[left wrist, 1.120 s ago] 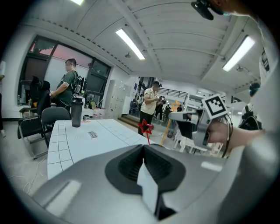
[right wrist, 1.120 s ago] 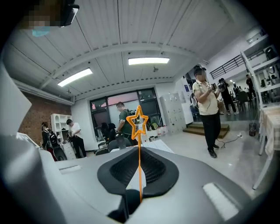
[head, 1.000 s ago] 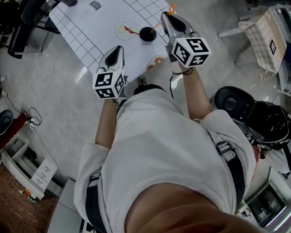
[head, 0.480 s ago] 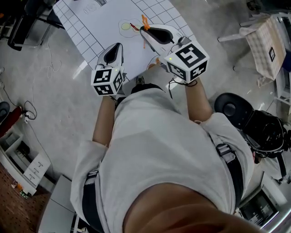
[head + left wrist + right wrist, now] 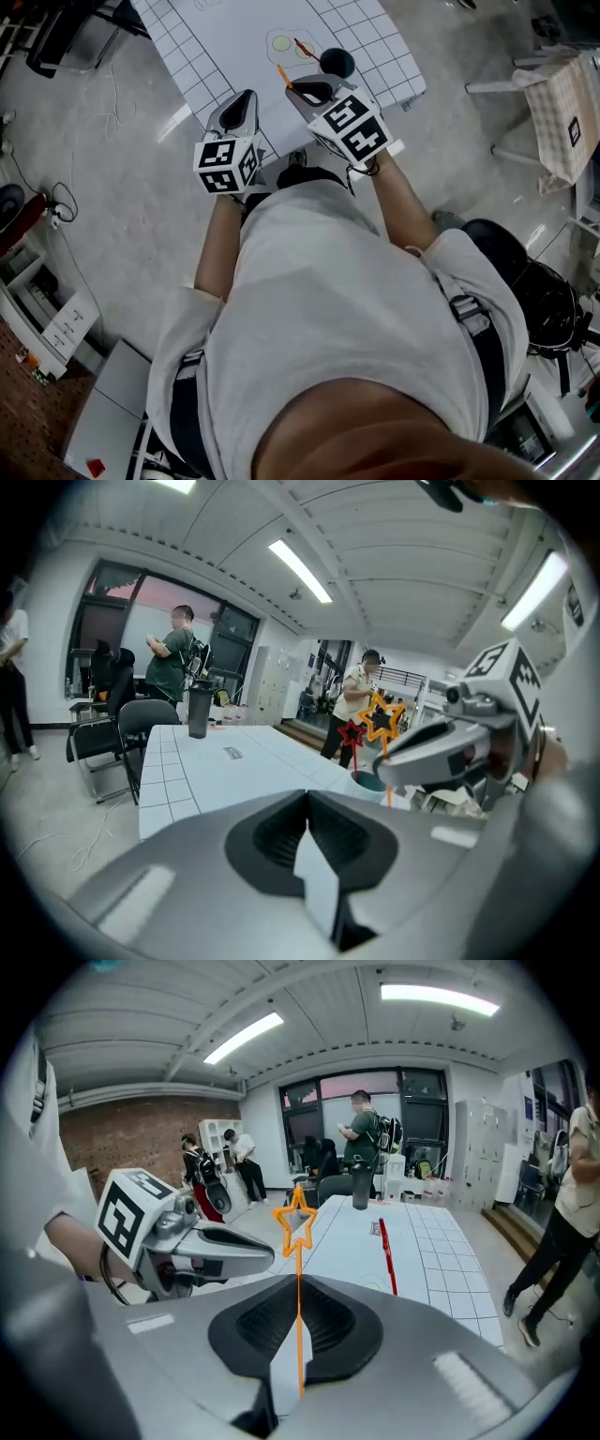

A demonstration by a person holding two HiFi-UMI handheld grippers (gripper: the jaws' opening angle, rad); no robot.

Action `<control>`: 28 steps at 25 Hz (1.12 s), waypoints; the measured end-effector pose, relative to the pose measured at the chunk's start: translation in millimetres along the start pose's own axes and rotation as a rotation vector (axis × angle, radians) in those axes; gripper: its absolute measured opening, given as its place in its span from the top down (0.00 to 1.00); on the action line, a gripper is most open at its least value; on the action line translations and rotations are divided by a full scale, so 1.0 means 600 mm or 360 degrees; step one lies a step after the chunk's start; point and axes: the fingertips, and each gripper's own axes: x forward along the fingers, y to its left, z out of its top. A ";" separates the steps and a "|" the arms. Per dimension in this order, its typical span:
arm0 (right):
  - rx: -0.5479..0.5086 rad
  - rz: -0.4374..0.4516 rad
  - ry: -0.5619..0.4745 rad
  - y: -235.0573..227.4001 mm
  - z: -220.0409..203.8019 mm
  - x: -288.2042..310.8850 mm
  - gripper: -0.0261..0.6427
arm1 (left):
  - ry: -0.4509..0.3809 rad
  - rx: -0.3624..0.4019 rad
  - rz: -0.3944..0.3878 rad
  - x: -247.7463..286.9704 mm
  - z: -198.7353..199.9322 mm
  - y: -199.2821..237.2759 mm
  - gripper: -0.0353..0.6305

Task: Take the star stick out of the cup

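My right gripper [image 5: 302, 90] is shut on the thin orange star stick [image 5: 281, 75], which is lifted clear of the dark cup [image 5: 337, 62] and held to its left. In the right gripper view the stick [image 5: 297, 1269] runs up between the closed jaws of the right gripper [image 5: 292, 1335], with its star outline on top. A red star stick [image 5: 304, 45] still stands in the cup, leaning left. My left gripper [image 5: 240, 105] hovers over the table's near edge, shut and empty; the left gripper view shows its jaws [image 5: 309, 846] closed, with the teal cup [image 5: 368, 780] beyond.
The white gridded table [image 5: 225, 37] has a drawn yellow-green circle [image 5: 279, 42] by the cup and a tall dark tumbler [image 5: 360, 1188] at its far end. A cloth-draped chair [image 5: 562, 103] stands right. People stand in the room behind.
My right gripper has carried the orange star stick from the cup's right side, over it, to its left and nearer me. The left gripper has barely moved.
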 end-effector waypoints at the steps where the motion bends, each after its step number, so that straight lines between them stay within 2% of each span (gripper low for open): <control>1: -0.0015 -0.0019 0.0033 -0.002 -0.009 0.012 0.95 | 0.0011 -0.0004 0.0007 0.001 -0.005 0.004 0.94; 5: -0.0033 -0.0059 0.0091 -0.004 -0.035 0.059 0.95 | 0.0050 -0.0013 0.0038 0.000 -0.019 0.018 0.94; 12: -0.0165 -0.0230 -0.0084 -0.015 -0.046 0.153 0.95 | 0.0144 -0.0011 0.0136 -0.009 -0.053 0.047 0.94; 16: -0.0169 -0.0243 -0.0087 -0.016 -0.077 0.218 0.94 | 0.0190 -0.0008 0.0193 -0.017 -0.065 0.062 0.94; 22: -0.0183 -0.0260 -0.0040 -0.027 -0.110 0.260 0.93 | 0.0182 -0.0026 0.0190 -0.015 -0.072 0.059 0.94; 25: -0.0189 -0.0246 -0.0078 -0.027 -0.102 0.253 0.78 | 0.0187 -0.0026 0.0175 -0.011 -0.075 0.055 0.94; 28: -0.0205 -0.0238 -0.0172 -0.022 -0.078 0.218 0.77 | 0.0178 -0.0030 0.0173 -0.003 -0.071 0.058 0.94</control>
